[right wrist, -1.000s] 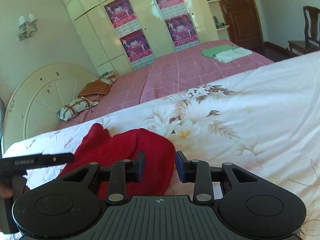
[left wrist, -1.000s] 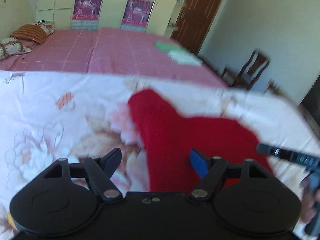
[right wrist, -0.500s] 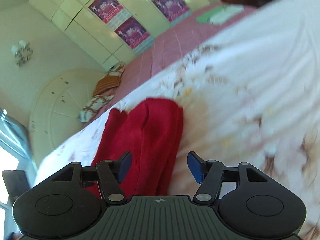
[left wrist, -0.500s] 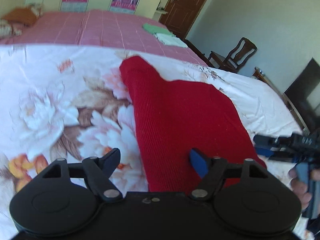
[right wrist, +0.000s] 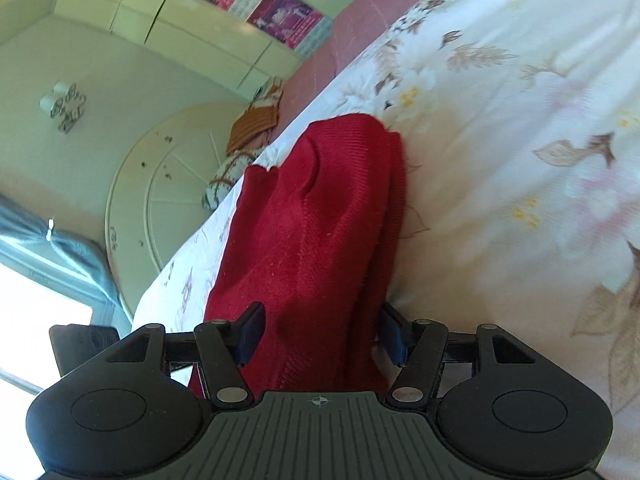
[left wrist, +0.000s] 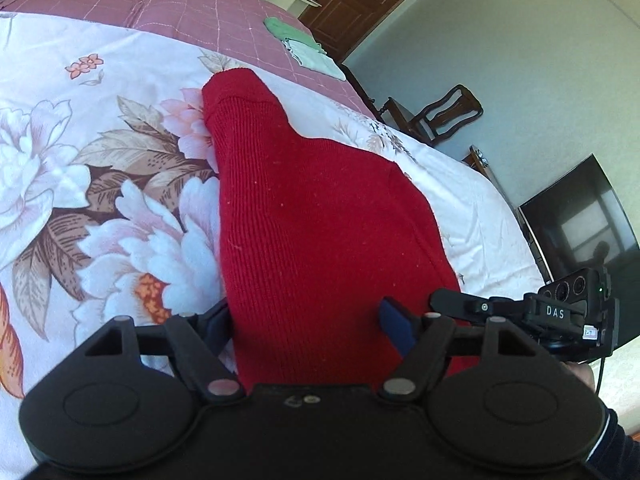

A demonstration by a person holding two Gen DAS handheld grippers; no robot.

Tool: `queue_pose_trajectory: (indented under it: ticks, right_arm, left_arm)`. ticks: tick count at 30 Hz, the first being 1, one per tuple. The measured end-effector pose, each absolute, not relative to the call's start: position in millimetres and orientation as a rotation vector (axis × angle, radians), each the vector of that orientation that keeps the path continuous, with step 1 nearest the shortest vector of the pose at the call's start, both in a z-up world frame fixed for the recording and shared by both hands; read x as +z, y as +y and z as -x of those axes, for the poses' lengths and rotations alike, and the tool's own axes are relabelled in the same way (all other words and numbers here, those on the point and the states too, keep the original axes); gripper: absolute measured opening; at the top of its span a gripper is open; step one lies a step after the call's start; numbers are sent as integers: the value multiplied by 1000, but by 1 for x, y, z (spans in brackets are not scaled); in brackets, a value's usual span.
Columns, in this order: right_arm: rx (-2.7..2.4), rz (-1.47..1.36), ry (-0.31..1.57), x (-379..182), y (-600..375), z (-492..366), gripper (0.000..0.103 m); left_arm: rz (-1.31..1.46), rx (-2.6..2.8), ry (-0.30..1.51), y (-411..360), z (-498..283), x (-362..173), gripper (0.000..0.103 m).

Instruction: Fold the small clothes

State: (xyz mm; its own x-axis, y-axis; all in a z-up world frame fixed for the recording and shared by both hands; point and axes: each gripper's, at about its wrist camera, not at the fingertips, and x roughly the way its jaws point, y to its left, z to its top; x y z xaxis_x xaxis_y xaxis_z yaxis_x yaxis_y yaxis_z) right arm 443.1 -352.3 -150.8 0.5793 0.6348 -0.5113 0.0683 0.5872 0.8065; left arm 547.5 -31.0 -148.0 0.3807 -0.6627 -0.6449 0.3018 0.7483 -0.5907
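Floral bedspread (left wrist: 100, 184) under red knit garment (left wrist: 312, 216); left tongs (left wrist: 308, 326), right tongs (right wrist: 320, 330) spread astride it; "DAS" legible.

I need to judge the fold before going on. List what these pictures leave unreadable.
- Red knitted garment: its near hem, in both wrist views, is hidden behind the tool bodies.
- Left tool and right tool: open around the cloth; pad contact unclear.
- Garment's far side, right wrist view: hidden by its own raised fold.
- Floral bedsheet: blurred at right.
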Motion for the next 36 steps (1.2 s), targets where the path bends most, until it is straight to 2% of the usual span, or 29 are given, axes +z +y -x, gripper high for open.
queue_pose_trajectory:
  ticks: [3,6,7,9,11,12,18,25,36]
  right_arm:
    - [390,-903,894,-154,-360,-438,60]
    - [361,-859,886,-154,-354,-439,50]
    - [345,-821,885,-151,-347,-441,48]
    - [306,-681,885,-139,-327,-442,36]
    - [275,-524,863,-125,-304,-441,31]
    - [262,-457,852,-118,-296,-438,30]
    - [233,-318,784,-86,-270,-414,30]
    - [276,-230,744,-44,-213,-384,30]
    - [440,-231,799,-58,-61,-373,30]
  left_arm:
    - [419,-619,998,-25,-547,-149,73]
    - [402,-594,981,-30,-547,-148,68]
    - [367,-584,974,-37,-546,-145,65]
    - [243,-566,956,-53,-542,-138,46]
    - [195,-548,932,-59,-539,-125,35]
    - [172,-545,914,-61,-536,-120,33]
    - [151,-578,829,-49,-506,-88,33]
    - [157,-558,799,8,-469,-61,33]
    - [195,-381,857,145,-410,-73,33]
